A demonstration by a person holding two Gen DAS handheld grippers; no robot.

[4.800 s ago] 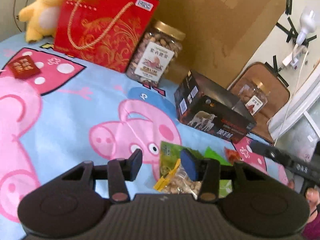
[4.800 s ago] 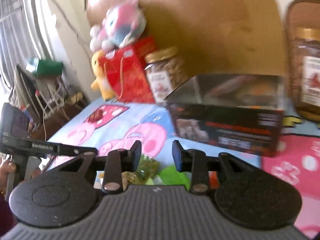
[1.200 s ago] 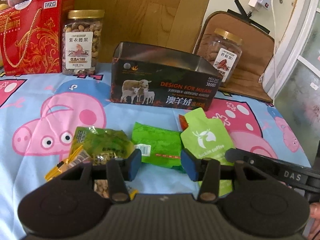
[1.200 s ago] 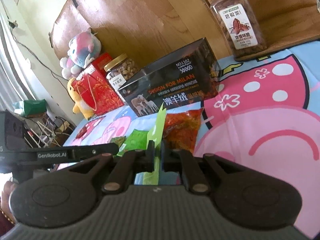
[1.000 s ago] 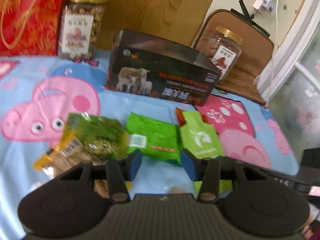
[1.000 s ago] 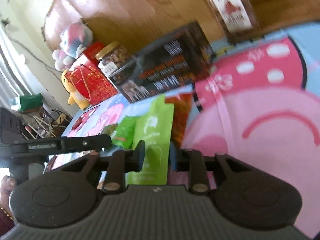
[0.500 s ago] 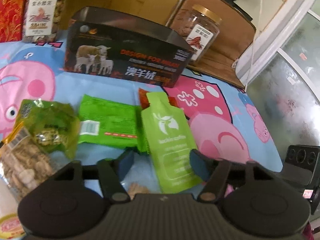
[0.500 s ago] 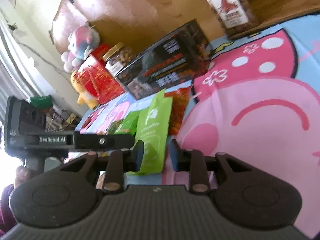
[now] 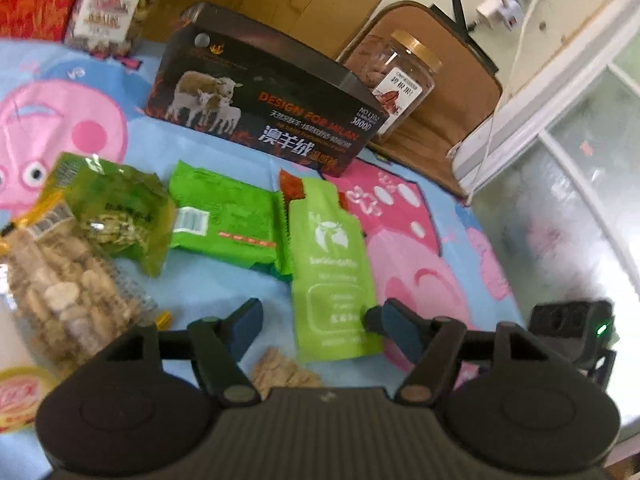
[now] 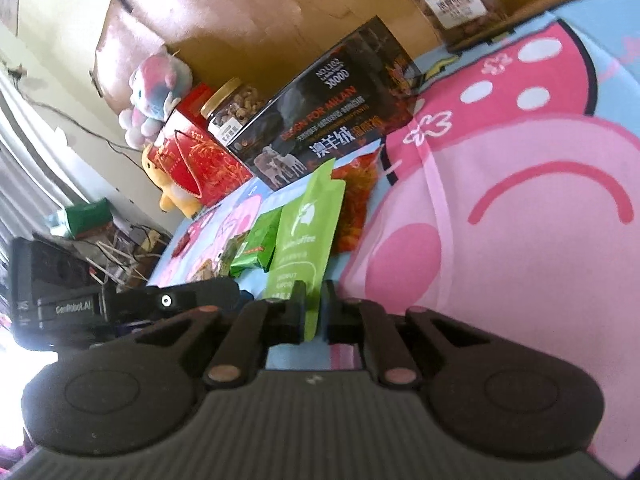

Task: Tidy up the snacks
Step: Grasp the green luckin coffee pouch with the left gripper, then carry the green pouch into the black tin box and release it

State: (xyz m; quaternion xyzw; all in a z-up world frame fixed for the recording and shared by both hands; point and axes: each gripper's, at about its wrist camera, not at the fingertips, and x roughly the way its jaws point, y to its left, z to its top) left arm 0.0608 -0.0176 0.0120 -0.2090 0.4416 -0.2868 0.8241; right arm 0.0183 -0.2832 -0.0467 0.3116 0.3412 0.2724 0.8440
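Note:
A light green coffee pouch (image 9: 332, 268) lies on the cartoon-pig cloth (image 9: 404, 264). My right gripper (image 10: 311, 314) is shut on the near edge of the pouch (image 10: 306, 236). My left gripper (image 9: 316, 330) is open wide just above the pouch's near end, touching nothing. Left of the pouch lie a green snack pack (image 9: 224, 220), a green bag of seeds (image 9: 116, 216) and a clear bag of biscuits (image 9: 60, 296). A red-orange snack bag (image 10: 356, 204) lies partly under the pouch. The dark open box (image 9: 260, 108) stands behind them.
Two nut jars (image 9: 394, 76) (image 9: 112, 4) and a red gift bag (image 10: 192, 160) stand at the back against cardboard. Plush toys (image 10: 156, 88) sit behind the gift bag. Loose biscuits (image 9: 284, 372) and a yellow cup lid (image 9: 20, 396) lie near my left gripper.
My right gripper opened, came back to the pouch's near edge and shut on it. My left gripper opened wider and moved in over the pouch.

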